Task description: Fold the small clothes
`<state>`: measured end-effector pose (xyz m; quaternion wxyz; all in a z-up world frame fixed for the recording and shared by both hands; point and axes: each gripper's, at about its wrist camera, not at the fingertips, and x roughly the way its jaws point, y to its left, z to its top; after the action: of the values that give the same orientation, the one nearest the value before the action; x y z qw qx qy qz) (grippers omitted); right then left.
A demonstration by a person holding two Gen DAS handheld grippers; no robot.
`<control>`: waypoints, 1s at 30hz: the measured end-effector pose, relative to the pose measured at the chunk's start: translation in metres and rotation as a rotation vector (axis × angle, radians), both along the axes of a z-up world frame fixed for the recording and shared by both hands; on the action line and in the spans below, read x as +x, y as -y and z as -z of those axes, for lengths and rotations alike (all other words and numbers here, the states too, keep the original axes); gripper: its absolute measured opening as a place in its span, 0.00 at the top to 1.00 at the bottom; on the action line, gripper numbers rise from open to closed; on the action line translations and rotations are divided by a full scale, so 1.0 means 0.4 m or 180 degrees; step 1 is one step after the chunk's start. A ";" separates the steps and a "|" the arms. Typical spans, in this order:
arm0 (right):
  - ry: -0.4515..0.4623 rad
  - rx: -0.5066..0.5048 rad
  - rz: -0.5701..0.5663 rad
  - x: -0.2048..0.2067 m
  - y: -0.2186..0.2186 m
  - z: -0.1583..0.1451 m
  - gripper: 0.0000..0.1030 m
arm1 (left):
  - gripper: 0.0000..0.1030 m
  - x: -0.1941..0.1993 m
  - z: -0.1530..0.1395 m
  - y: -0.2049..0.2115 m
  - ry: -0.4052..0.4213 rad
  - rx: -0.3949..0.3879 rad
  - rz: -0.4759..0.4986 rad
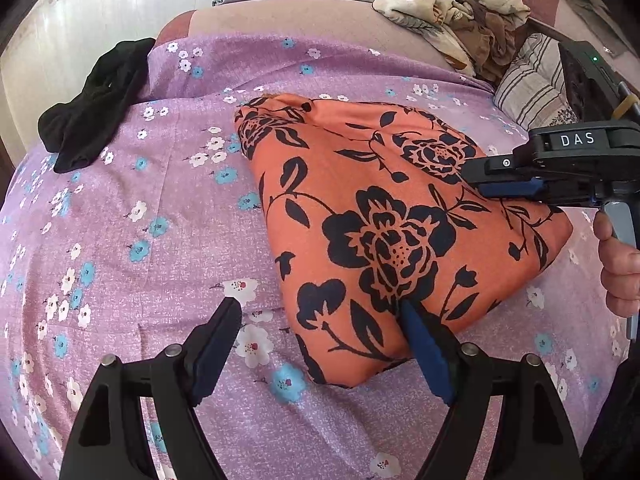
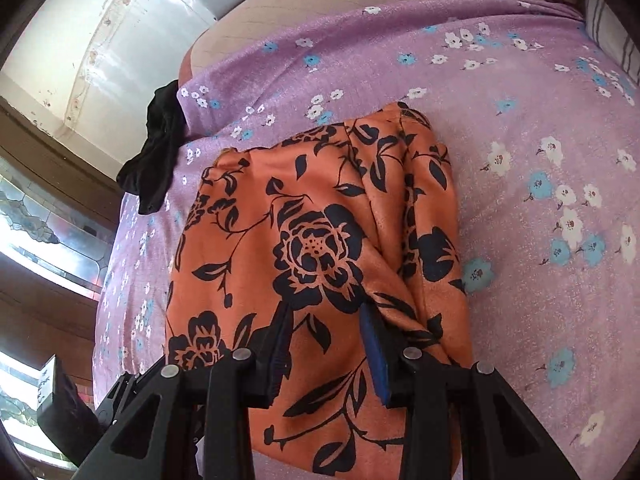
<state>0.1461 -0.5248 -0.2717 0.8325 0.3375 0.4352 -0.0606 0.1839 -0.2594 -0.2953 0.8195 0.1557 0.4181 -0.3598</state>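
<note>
An orange garment with black flowers (image 1: 380,220) lies folded into a compact shape on the purple flowered bedsheet (image 1: 140,220). My left gripper (image 1: 320,312) is open wide at its near edge. One of its fingertips (image 1: 412,316) touches the cloth and the other sits over bare sheet. My right gripper (image 1: 476,178) comes in from the right, low over the garment's far right part. In the right wrist view the right gripper (image 2: 326,316) stands partly open over the orange garment (image 2: 312,240). Flat fabric shows in the gap between the fingers, and nothing is pinched. A fold ridge runs just beside its right finger.
A black garment (image 1: 92,120) lies crumpled at the sheet's left edge, also in the right wrist view (image 2: 156,152). A heap of beige patterned clothes (image 1: 452,0) and a striped pillow (image 1: 532,84) sit at the back right. A person's hand (image 1: 620,264) grips the right tool's handle.
</note>
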 end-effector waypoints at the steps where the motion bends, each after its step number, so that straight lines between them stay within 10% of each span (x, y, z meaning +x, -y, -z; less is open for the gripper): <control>1: 0.0045 0.0008 0.0002 -0.006 0.005 -0.007 0.63 | 0.20 0.005 -0.010 -0.002 -0.0012 -0.0024 0.0019; 13: -0.0114 0.0292 0.0347 -0.016 0.078 0.039 0.63 | 0.14 0.096 -0.006 -0.036 -0.0076 -0.0139 -0.0336; 21: 0.0590 0.0078 0.0172 -0.024 0.049 -0.060 0.62 | 0.15 0.087 -0.054 -0.049 0.0204 -0.0244 -0.0350; 30: 0.0174 0.0240 0.0203 0.051 0.051 0.041 0.68 | 0.12 0.134 0.008 -0.042 0.0081 -0.0072 -0.0560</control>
<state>0.1663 -0.5452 -0.2880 0.8284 0.3838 0.4033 -0.0614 0.2375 -0.2428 -0.2985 0.8549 0.1137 0.4155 -0.2892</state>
